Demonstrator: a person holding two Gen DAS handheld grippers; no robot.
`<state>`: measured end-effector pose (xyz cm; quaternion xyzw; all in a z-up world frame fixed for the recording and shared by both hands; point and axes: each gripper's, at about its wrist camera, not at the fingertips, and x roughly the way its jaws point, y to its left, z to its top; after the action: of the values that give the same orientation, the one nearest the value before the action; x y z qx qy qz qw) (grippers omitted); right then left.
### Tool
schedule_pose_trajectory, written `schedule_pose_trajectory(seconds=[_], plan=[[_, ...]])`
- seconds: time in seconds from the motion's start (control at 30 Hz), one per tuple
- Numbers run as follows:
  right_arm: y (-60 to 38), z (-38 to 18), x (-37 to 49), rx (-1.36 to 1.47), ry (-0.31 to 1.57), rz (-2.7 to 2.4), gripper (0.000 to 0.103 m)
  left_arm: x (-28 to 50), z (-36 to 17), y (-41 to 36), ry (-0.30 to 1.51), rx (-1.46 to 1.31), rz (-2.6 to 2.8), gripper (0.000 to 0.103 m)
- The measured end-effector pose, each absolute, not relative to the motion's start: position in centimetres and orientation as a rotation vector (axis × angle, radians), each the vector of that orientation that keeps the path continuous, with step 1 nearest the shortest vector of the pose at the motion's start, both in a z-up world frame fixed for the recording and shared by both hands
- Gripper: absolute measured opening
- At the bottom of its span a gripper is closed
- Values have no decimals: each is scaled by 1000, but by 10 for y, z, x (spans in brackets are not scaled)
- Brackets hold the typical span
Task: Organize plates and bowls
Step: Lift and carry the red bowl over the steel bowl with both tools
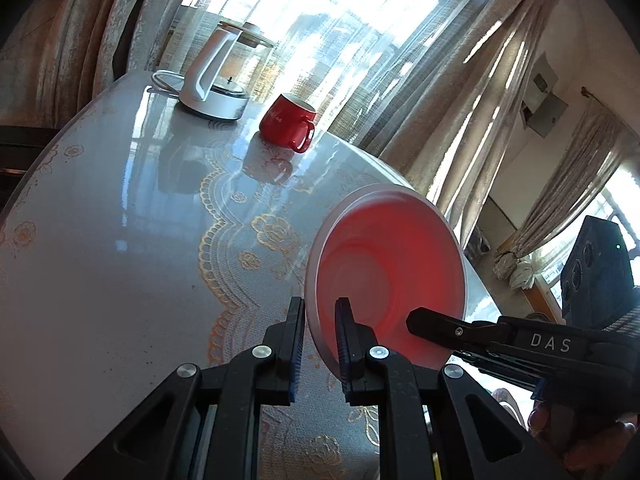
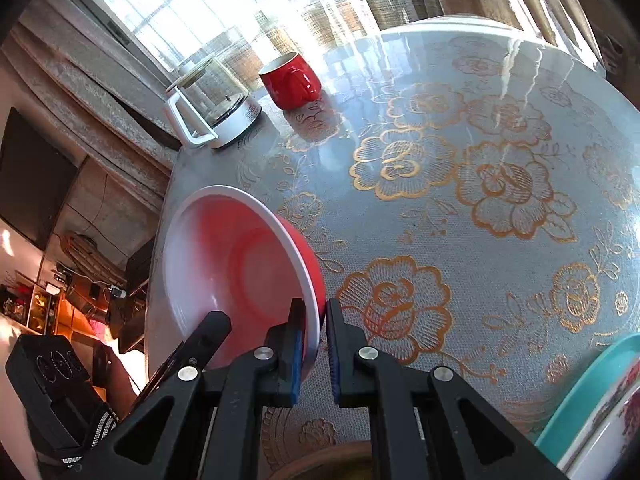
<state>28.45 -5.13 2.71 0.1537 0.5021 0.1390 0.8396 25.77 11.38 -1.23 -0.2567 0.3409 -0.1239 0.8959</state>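
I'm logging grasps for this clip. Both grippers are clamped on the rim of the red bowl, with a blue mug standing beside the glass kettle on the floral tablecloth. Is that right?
Not quite: the ceramic mug is red, not blue, as the right wrist view shows. The rest holds: the left gripper and right gripper both clamp the rim of the red plastic bowl with a white outside, and the mug stands beside the glass kettle with a white handle on the floral tablecloth.

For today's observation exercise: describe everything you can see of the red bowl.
The red bowl is round, with a pale whitish rim and a glossy red inside that looks like plastic; it seems empty. It is tilted above the floral table. The left gripper and right gripper each pinch its rim, on opposite sides.
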Motion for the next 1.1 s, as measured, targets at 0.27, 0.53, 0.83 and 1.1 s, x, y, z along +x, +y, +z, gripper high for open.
schedule_pose_trajectory(seconds=[0.27,0.53,0.83,1.1], plan=[[-88,39,252,402,1018,267,10,234,6,84,682,-465,-331,15],[-113,45,220,457,988,252,10,212,11,66,677,-419,-411,15],[-136,43,185,507,984,233,12,187,15,46,683,-347,-485,15],[-141,36,158,498,1011,256,12,156,4,45,704,-311,-486,15]])
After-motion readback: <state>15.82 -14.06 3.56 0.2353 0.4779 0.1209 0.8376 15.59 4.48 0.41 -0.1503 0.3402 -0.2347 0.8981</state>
